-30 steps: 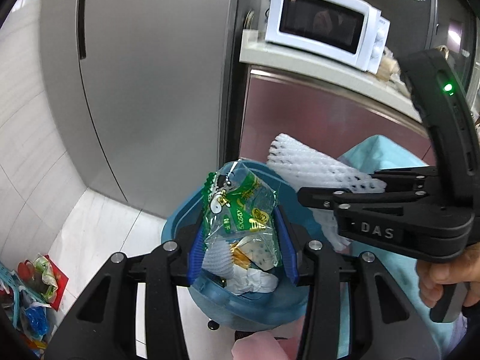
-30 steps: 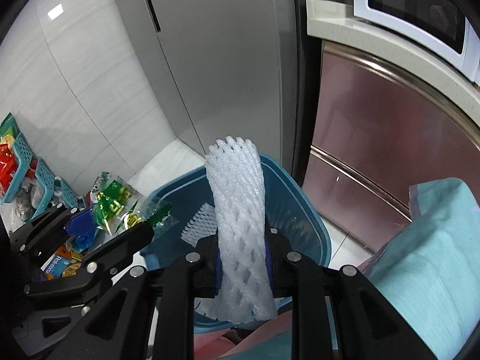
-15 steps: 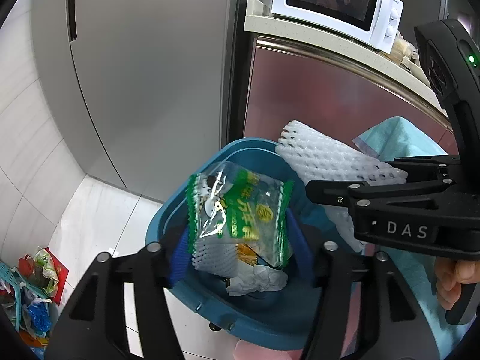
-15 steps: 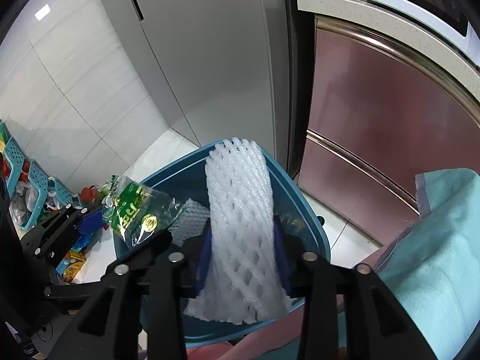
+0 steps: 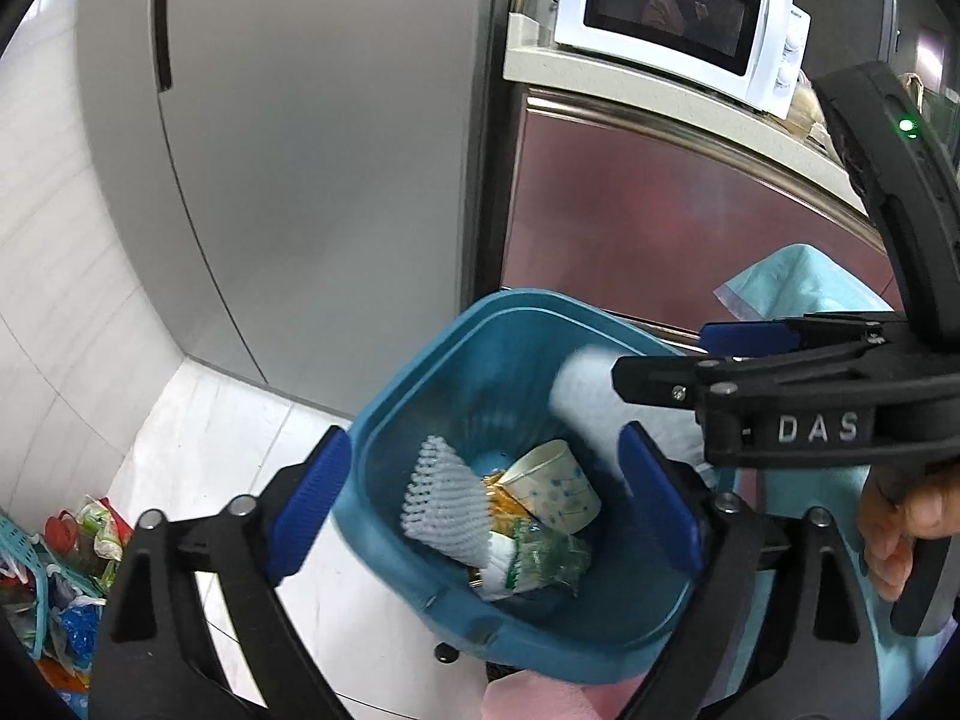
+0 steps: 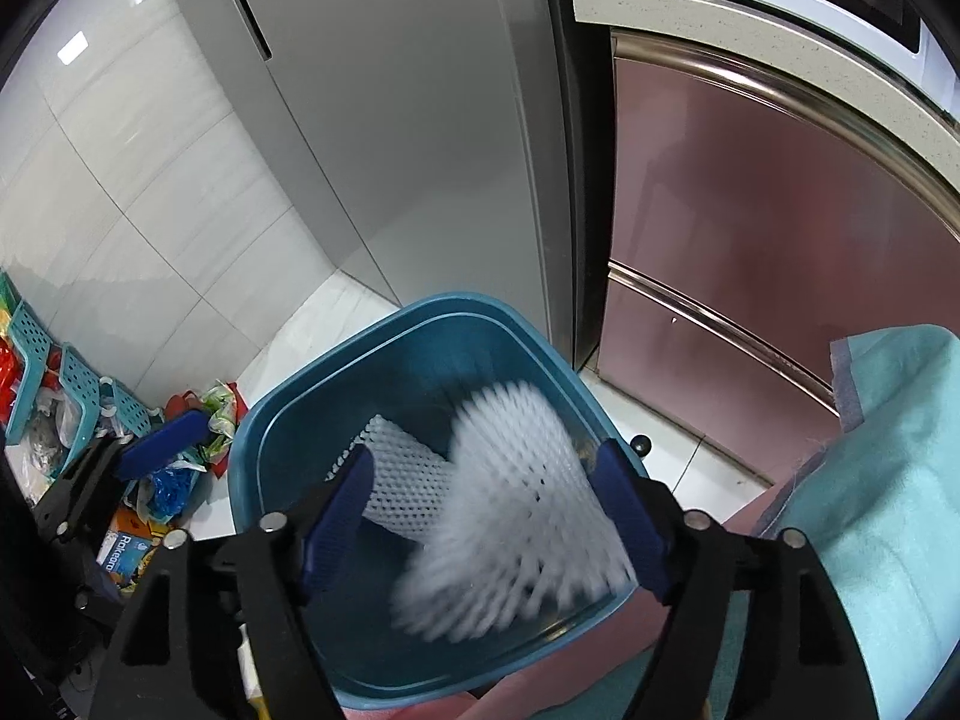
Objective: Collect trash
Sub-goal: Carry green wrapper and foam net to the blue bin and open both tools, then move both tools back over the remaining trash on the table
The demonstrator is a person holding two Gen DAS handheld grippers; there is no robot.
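Observation:
A blue trash bin (image 5: 420,372) stands on the floor below both grippers; it also shows in the right wrist view (image 6: 420,330). My left gripper (image 5: 483,501) is open and empty above the bin. The green snack wrapper (image 5: 549,555) lies in the bin beside a paper cup (image 5: 555,489) and an older white foam net (image 5: 444,501). My right gripper (image 6: 486,516) is open. The white foam fruit net (image 6: 516,510) is blurred between its pads, falling into the bin; it also shows in the left wrist view (image 5: 585,396).
A grey fridge (image 5: 300,138) and a reddish cabinet (image 5: 660,222) with a microwave (image 5: 678,18) stand behind the bin. A teal cloth (image 6: 888,480) lies at the right. Teal baskets and bagged clutter (image 6: 72,420) sit on the floor at the left.
Both grippers have opened over the bin. The green wrapper dropped from the left gripper into the bin. The foam net has left the right gripper's grip and is falling.

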